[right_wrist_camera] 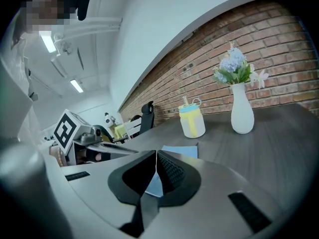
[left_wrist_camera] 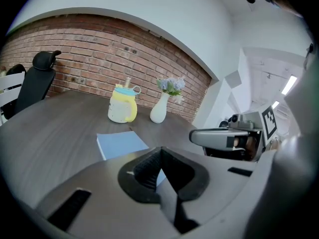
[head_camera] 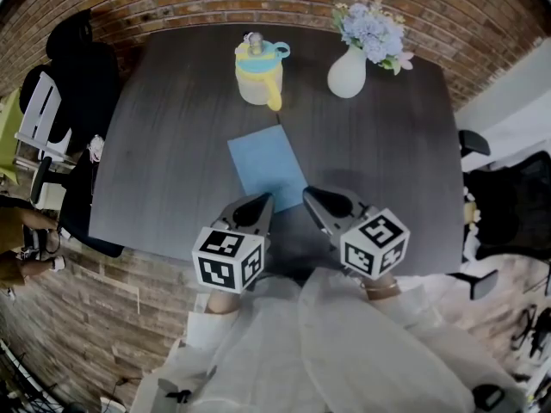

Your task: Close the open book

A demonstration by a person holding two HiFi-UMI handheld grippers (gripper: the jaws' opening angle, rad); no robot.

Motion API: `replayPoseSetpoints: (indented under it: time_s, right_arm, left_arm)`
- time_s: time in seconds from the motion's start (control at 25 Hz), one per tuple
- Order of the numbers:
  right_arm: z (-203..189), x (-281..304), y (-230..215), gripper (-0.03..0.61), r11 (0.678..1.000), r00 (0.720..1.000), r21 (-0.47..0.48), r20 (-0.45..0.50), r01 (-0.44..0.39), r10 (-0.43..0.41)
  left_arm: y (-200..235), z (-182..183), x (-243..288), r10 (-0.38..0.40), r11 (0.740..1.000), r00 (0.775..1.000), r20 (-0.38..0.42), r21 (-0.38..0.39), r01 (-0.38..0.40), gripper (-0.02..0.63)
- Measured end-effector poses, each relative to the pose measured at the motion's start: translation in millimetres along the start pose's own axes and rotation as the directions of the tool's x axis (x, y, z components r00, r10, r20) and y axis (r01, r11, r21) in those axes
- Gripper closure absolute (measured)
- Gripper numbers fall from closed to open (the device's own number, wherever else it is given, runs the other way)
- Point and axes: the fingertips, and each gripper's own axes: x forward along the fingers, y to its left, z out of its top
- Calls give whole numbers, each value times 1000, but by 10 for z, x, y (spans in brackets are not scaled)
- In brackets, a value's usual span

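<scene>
A light blue book point(head_camera: 267, 169) lies flat and closed on the dark table point(head_camera: 164, 144), a little nearer than the middle. My left gripper point(head_camera: 259, 202) is shut and empty, its tips just short of the book's near left corner. My right gripper point(head_camera: 311, 197) is shut and empty too, close to the book's near right corner. In the left gripper view the book point(left_wrist_camera: 122, 144) lies just past the closed jaws of the left gripper point(left_wrist_camera: 160, 151), with the right gripper point(left_wrist_camera: 199, 136) off to the right. In the right gripper view the book point(right_wrist_camera: 182, 152) shows beyond the closed right gripper point(right_wrist_camera: 156, 155).
A yellow cup with a blue lid point(head_camera: 258, 74) and a white vase of flowers point(head_camera: 348, 73) stand at the table's far side. A black chair point(head_camera: 73, 67) is at the left, another point(head_camera: 508, 205) at the right. The table's near edge runs under my grippers.
</scene>
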Motion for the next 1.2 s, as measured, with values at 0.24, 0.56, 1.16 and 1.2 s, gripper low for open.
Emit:
replayPoseSetpoints:
  time_s: [0.24,0.56,1.16,1.2]
  right_arm:
    - [-27,-27,-8,569,1000,1000,-15,5,19,-19]
    - [-137,-54,54,571,999,1000,-30,-25,13,-13]
    - [-200,-28,122,571,1000,999,-27,-53,-8,6]
    - [-205,-30,127,571,1000,998,-24,-55,-10,9]
  left_arm:
    - [-42,-55,-36,-10,1000,1000,-14,10,10,609]
    - [-37,-177,-53,-6,1000,1000,-29,0,6,607]
    - [-21,-223,-75,-11,1000,999,-32,-20,10,607]
    - [-24,-226,-78,-11,1000,999,-32,-22,10,607]
